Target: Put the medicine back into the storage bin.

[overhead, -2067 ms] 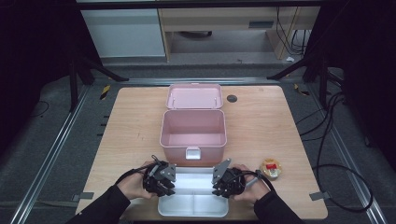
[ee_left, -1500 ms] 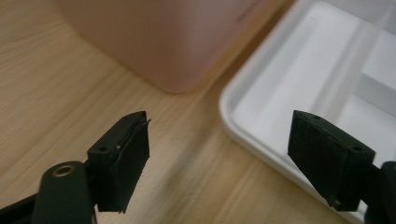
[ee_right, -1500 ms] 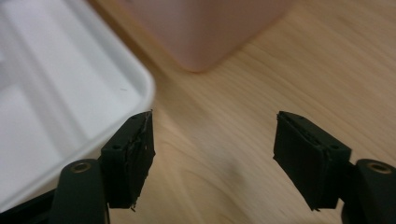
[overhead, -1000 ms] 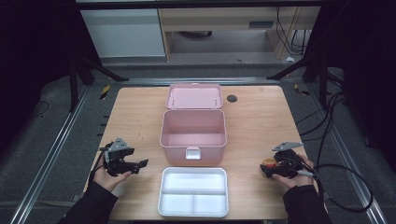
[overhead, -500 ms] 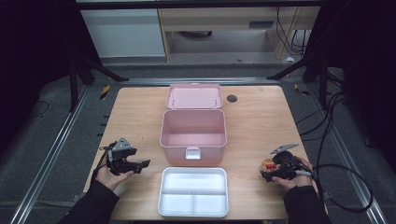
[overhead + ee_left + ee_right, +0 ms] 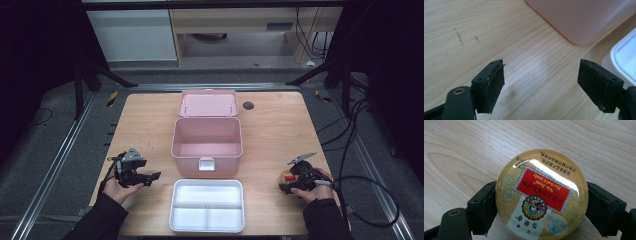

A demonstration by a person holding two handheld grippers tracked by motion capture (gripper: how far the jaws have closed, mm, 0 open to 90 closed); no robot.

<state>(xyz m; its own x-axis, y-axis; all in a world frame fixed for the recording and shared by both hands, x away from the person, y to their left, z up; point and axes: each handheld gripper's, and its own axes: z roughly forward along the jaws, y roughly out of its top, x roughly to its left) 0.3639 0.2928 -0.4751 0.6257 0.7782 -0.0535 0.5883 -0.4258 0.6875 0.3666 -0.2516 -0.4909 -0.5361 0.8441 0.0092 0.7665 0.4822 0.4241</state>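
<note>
A round gold candy tin (image 6: 541, 195) with a red label lies on the wood at the table's right front, also seen as the tin (image 6: 286, 176) in the high view. My right gripper (image 6: 542, 197) has just been closing, and both pads now press the tin's rim. That right gripper (image 6: 286, 182) points left in the high view. My left gripper (image 6: 541, 82) is open over bare wood with nothing between its jaws. The left gripper (image 6: 152, 176) rests at the table's left front, pointing right.
An open pink box (image 6: 207, 152) stands mid-table, its lid (image 6: 208, 104) laid back behind it. A white divided tray (image 6: 175, 210) sits in front of it. The box's corner (image 6: 579, 17) and the tray's edge (image 6: 624, 57) lie just ahead of the left gripper. A dark round disc (image 6: 248, 105) lies at the back.
Both hands have left the white tray and moved out to the table's sides. The right gripper has settled around the candy tin; the left has stayed put over the last second.
</note>
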